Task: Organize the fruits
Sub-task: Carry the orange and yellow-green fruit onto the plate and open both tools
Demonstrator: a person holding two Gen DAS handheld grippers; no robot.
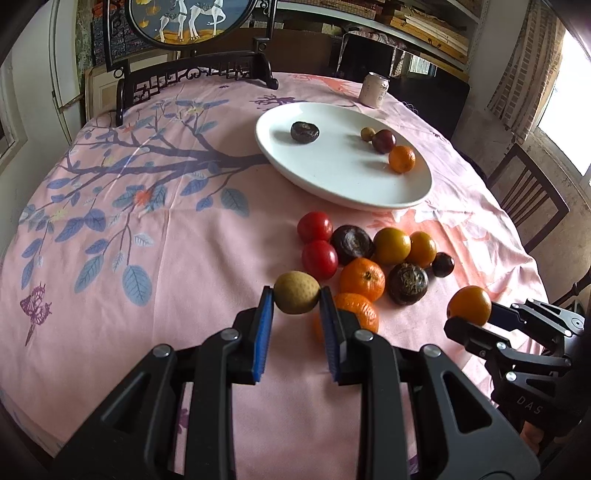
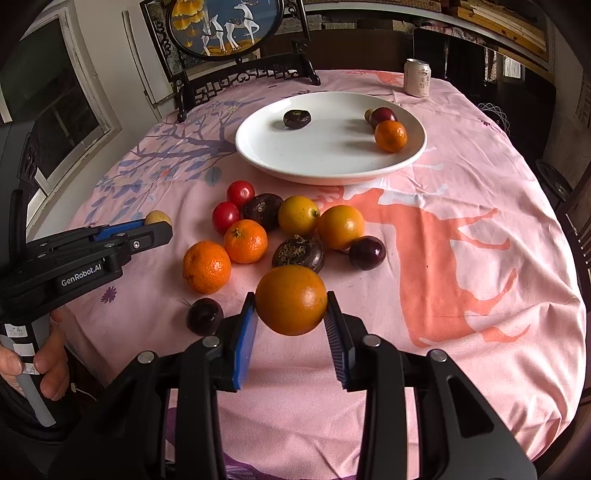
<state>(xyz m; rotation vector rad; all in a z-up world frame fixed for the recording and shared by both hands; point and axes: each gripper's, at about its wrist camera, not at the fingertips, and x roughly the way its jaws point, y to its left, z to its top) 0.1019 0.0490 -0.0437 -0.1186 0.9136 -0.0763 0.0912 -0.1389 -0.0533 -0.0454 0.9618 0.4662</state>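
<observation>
Left wrist view: left gripper (image 1: pixel 296 300), jaws pinching a pale yellow-green fruit (image 1: pixel 296 297) between blue pads, held nearer the camera than the white plate (image 1: pixel 332 184), at the near-left edge of the loose fruit pile. Behind it, toward the plate: two red tomatoes (image 1: pixel 317 240), a dark wrinkled fruit (image 1: pixel 351 244), a mandarin (image 1: pixel 362 278). On the plate: a dark fruit (image 1: pixel 304 132) at its left, then a small yellowish fruit (image 1: pixel 368 134), a purple fruit (image 1: pixel 383 141) and a small orange (image 1: pixel 402 159) clustered at its right. Beyond the plate, a drink can (image 1: pixel 374 89).

Right wrist view: right gripper (image 2: pixel 291 301), jaws clamped on a large orange (image 2: pixel 291 300), lifted off the pink tablecloth (image 2: pixel 461 206), on the near side of the pile from the plate (image 2: pixel 325 162). Near-left of it, a dark plum (image 2: pixel 204 316) lying on the cloth. Far side of the plate, a framed deer panel (image 2: pixel 225 26) on a dark stand.
</observation>
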